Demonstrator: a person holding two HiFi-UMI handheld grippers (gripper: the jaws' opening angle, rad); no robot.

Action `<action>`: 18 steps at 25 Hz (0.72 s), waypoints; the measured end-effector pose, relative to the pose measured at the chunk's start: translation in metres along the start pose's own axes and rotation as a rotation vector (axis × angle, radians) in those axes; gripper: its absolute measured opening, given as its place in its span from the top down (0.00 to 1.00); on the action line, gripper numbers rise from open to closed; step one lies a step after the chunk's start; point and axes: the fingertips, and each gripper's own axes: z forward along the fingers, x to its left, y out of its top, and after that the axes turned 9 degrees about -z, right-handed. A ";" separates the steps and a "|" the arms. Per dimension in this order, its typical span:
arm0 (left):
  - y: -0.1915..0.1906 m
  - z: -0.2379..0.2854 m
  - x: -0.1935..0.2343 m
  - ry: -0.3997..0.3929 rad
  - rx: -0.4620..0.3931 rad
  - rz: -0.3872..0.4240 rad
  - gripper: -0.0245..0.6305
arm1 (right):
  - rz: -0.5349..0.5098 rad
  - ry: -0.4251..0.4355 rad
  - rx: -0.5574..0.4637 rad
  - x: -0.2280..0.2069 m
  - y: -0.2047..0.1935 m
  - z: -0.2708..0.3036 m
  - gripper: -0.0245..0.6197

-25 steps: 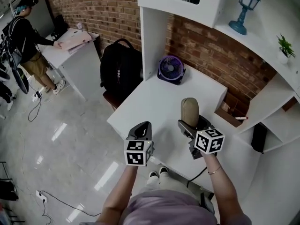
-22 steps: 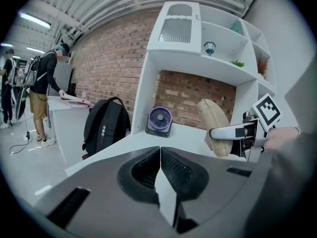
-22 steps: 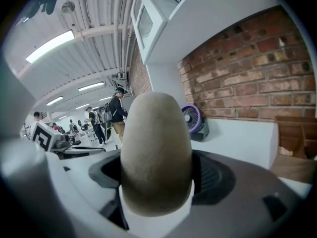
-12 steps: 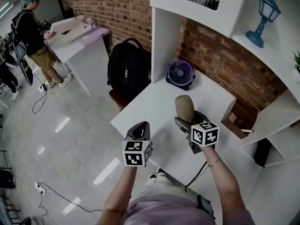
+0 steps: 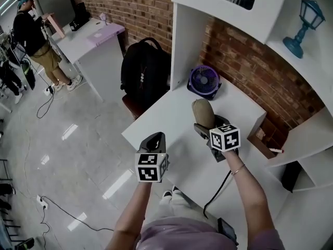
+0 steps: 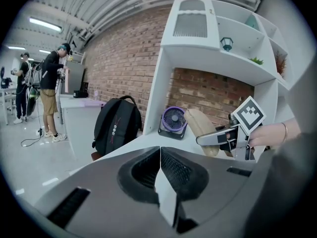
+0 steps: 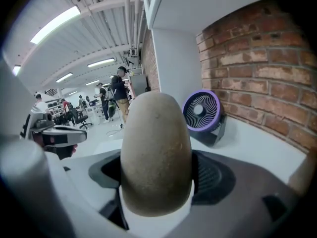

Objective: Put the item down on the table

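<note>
A tan, egg-shaped item (image 5: 202, 113) stands on end between the jaws of my right gripper (image 5: 208, 123), over the middle of the white table (image 5: 166, 116). The right gripper (image 7: 156, 182) is shut on the item (image 7: 156, 152), which fills its view. Seen from the left gripper view, the item (image 6: 201, 126) hangs in front of the purple fan, and I cannot tell if it touches the tabletop. My left gripper (image 5: 155, 138) hovers over the table's near edge. Its jaws (image 6: 159, 168) are shut with nothing between them.
A purple fan (image 5: 204, 81) stands at the back of the table against the brick wall. A black backpack (image 5: 145, 73) sits left of the table. A small brown box (image 5: 258, 137) lies at the right. Shelves hang overhead. A person (image 5: 32, 35) stands far left by another desk.
The right gripper has carried the item farther over the table toward the fan and a little lower. The left gripper has edged forward too.
</note>
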 end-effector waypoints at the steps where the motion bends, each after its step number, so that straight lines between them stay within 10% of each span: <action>1: 0.000 0.002 0.000 0.001 0.002 0.000 0.96 | -0.005 0.001 0.011 -0.002 -0.002 0.003 0.35; 18: -0.010 0.031 0.011 0.038 0.040 -0.011 0.96 | -0.070 0.014 0.198 -0.025 -0.037 0.069 0.35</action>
